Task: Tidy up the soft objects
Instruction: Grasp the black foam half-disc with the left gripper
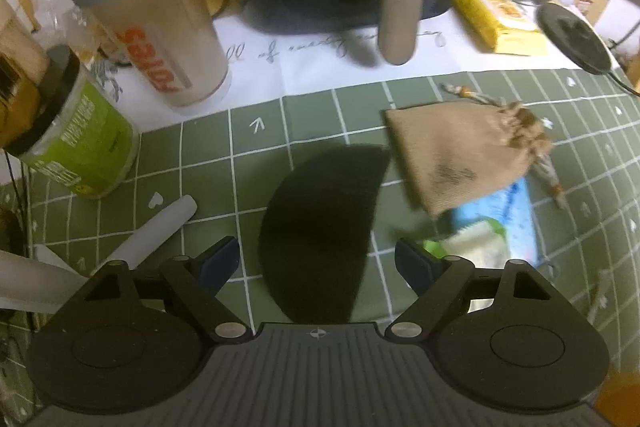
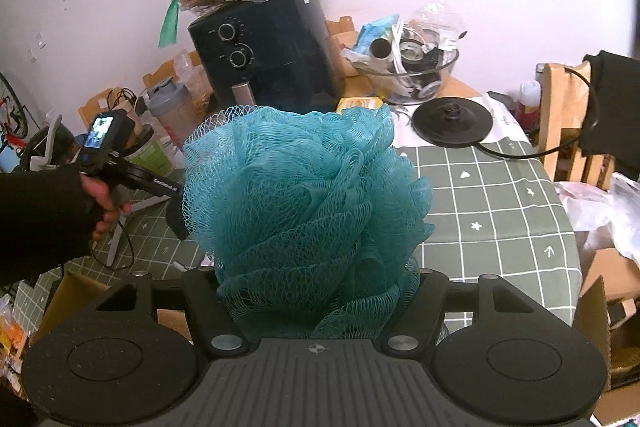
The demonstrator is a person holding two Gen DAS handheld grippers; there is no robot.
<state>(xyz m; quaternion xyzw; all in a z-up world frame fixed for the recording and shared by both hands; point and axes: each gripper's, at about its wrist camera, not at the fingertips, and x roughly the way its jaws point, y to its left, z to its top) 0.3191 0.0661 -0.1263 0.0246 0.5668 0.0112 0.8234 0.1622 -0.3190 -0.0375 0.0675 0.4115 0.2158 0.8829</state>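
A black half-moon soft pad lies flat on the green checked tablecloth. My left gripper hovers over it, open, one finger on each side and neither touching it. Just right of the pad lies a beige drawstring pouch, partly on top of a blue and white packet. In the right wrist view, my right gripper is shut on a teal mesh bath sponge, which bulges up and hides the fingertips. A person's hand in a black sleeve holds the left tool at the left.
Behind the cloth stand a black air fryer, a shaker bottle, a green tub, a yellow pack and a kettle base. A glass bowl holds clutter. A white tube lies left of the pad. A wooden chair stands at the right.
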